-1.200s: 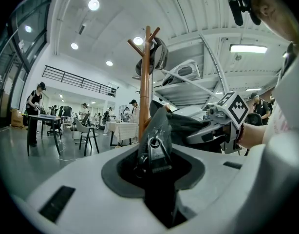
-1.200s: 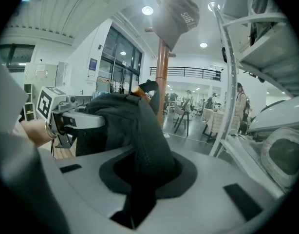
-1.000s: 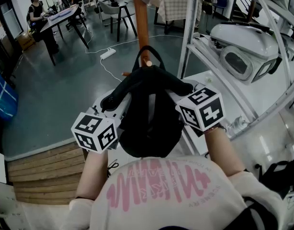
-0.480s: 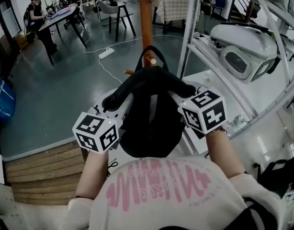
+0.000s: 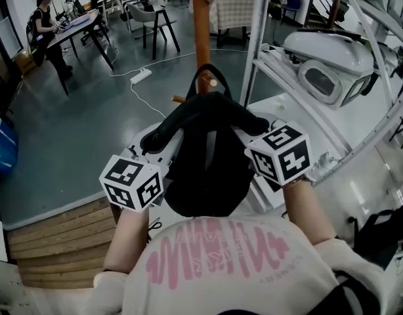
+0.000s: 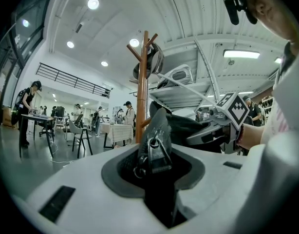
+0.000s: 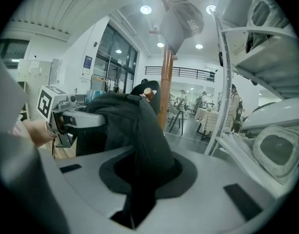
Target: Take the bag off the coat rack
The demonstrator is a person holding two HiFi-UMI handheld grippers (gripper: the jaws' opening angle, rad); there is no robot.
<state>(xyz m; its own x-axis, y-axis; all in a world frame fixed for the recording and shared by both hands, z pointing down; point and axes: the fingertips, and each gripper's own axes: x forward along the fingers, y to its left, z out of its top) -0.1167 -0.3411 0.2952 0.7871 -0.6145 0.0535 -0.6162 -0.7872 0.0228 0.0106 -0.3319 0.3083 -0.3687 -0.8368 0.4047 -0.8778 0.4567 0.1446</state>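
Head view: black bag (image 5: pixel 205 163) hangs by its top loop on the coat rack (image 5: pixel 201 38); left tool (image 6: pixel 154 165) and right tool (image 7: pixel 142 172) each clamp its straps.

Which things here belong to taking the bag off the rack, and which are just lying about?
Job: black bag; wooden coat rack; left gripper and right gripper, jaws shut on the bag.
Lying about: grey cap on the rack, power strip, chair, white appliance.

Bright ceiling lamps (image 6: pixel 93 3) glare; fisheye edges curve, darken.
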